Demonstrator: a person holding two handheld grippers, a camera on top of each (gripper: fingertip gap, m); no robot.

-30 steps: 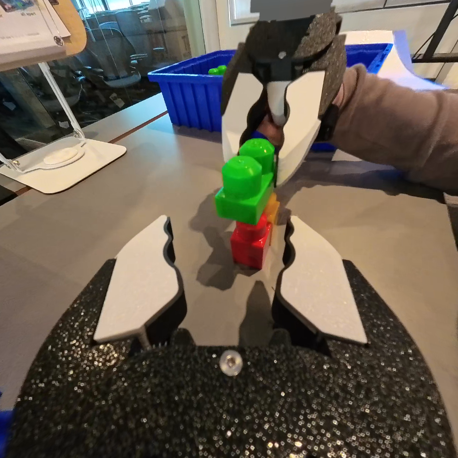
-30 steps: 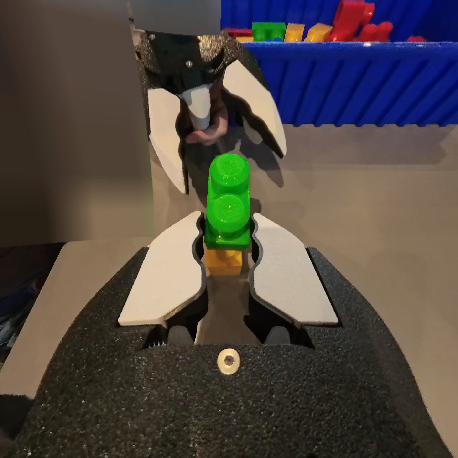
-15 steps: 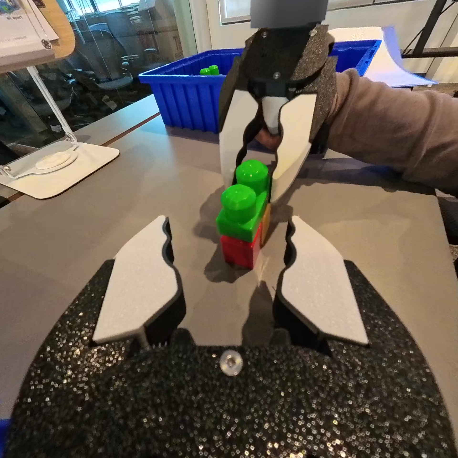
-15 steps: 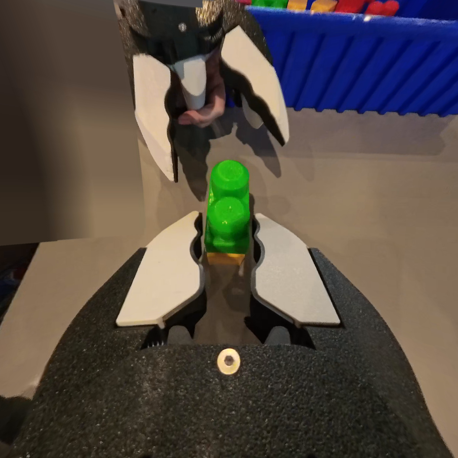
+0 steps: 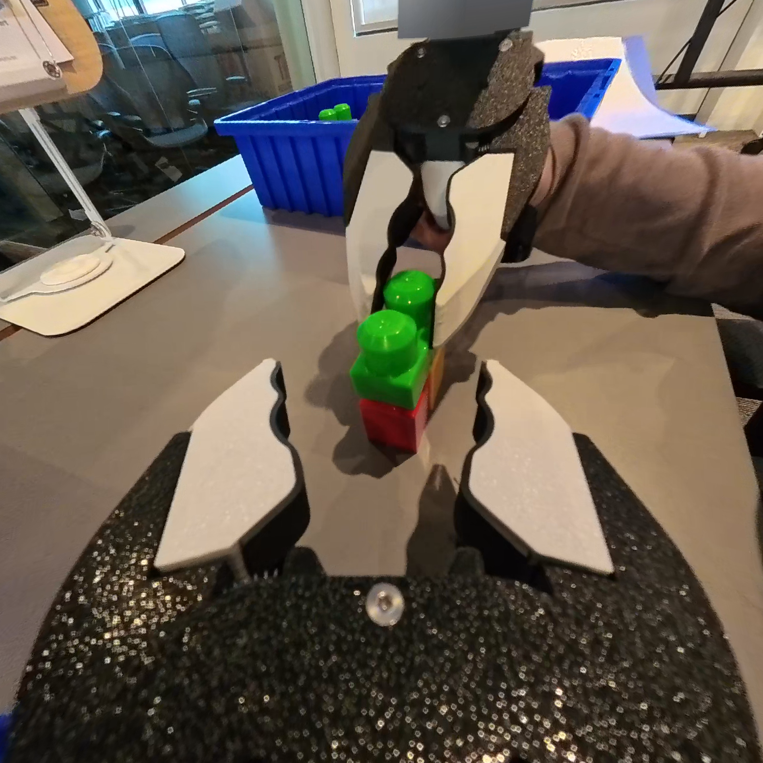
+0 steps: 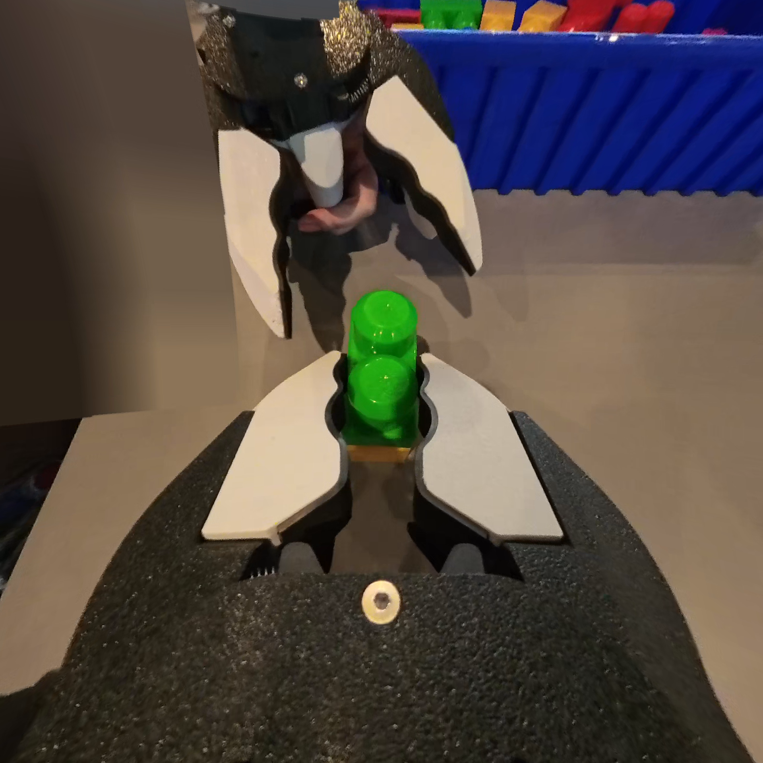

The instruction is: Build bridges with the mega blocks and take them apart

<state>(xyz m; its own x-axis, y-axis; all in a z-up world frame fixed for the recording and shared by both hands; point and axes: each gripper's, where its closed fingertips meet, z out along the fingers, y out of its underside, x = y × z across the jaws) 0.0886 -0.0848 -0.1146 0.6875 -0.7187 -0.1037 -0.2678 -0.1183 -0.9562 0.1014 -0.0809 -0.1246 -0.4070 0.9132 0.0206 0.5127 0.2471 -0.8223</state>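
Note:
A green two-stud block [image 5: 390, 371] sits across a red block [image 5: 392, 425] and a yellow block [image 5: 437, 371] on the grey table, forming a small bridge. My right gripper [image 6: 380, 363] is shut on the green block [image 6: 382, 371] from the far side, with the yellow block [image 6: 377, 453] just below it. It also shows in the left wrist view [image 5: 406, 313], coming down from above. My left gripper [image 5: 380, 364] is open and empty, with its fingers either side of the stack and not touching it. It also shows in the right wrist view [image 6: 376, 297].
A blue bin [image 5: 289, 165] with several loose blocks stands at the back of the table; it also shows in the right wrist view [image 6: 619, 115]. A white stand base [image 5: 82, 280] lies at the left. A person's sleeve [image 5: 640, 231] reaches in from the right. My two grippers' fingertips are within a few centimetres of each other.
My right gripper has pressed the green block down; the red block's stud no longer shows under it. My left gripper has stayed open in front of the stack.

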